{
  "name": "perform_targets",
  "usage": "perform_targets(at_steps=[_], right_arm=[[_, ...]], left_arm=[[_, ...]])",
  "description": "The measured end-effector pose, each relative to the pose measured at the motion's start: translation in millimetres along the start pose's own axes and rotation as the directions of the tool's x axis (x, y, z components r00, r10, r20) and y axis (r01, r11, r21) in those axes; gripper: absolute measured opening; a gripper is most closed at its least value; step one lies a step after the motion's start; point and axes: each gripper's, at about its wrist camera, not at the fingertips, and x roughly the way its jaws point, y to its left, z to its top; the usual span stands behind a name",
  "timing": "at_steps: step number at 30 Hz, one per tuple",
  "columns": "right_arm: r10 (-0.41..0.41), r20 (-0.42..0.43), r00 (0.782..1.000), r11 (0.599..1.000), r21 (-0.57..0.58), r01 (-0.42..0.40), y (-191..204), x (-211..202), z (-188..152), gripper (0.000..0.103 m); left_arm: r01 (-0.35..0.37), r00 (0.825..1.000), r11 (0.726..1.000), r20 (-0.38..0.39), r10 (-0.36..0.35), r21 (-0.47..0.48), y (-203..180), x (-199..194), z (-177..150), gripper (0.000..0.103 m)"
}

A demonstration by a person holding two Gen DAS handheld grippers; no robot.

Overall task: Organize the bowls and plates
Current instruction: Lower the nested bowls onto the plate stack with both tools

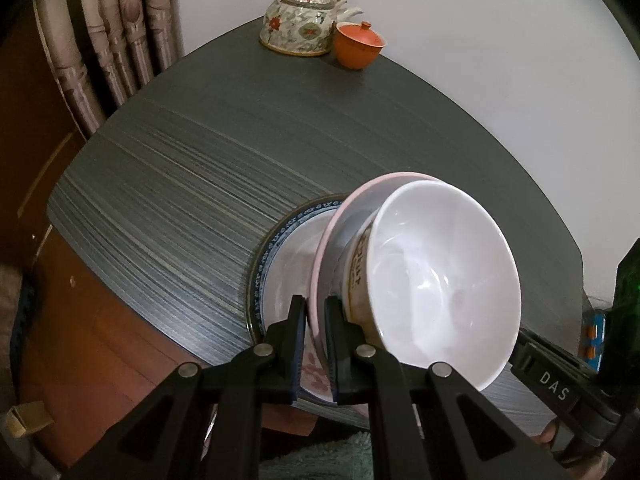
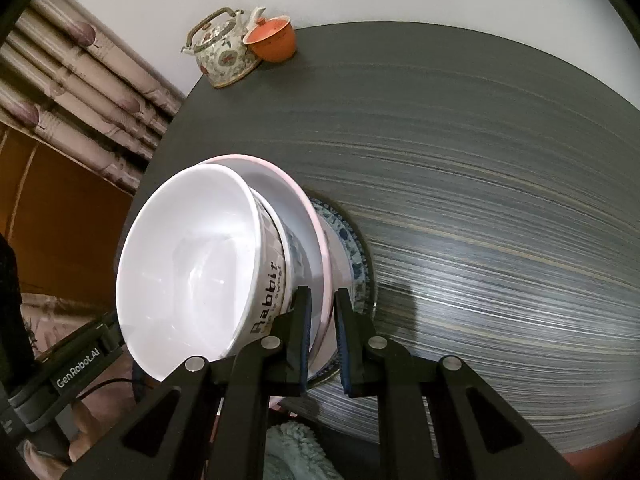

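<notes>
Left claw [image 1: 316, 320]: gripping one side of the pink-rimmed plate [image 1: 332, 240], jaws pinching its rim.
Right claw [image 2: 320, 316]: clamping the opposite rim of the same plate.
White bowl [image 2: 188, 264]: sitting in the pink-rimmed plate, printed "Rabbit", riding along with it.
Blue-patterned plate [image 1: 276, 240]: lying under the load, near the bench [image 1: 180, 184] edge.
Step in hand: probably both claws carrying the plate and bowl together onto the blue-patterned plate.
Next move: likely needing level lowering, centring, then both claws releasing together.
Beyond: teapot [image 1: 298, 24] and orange lidded cup [image 1: 358, 46] standing well apart.
</notes>
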Motion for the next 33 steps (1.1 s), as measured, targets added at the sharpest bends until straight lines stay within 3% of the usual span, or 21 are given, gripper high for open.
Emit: perform_targets(at_steps=[17,33], right_arm=[[-0.025,-0.030,0.999,1.000,0.001,0.025,11.6,18.3,5.5,0.013],[-0.042,-0.015,0.999,0.999,-0.003,0.042,13.8,24.4,3.5,0.014]], left_arm=[[-0.004,1.000,1.000,-0.020,0.003,-0.012,6.4,12.0,8.4,0.008],[0.005,1.000,1.000,0.006,-0.005,-0.015,7.6,14.7,8.2,0.008]])
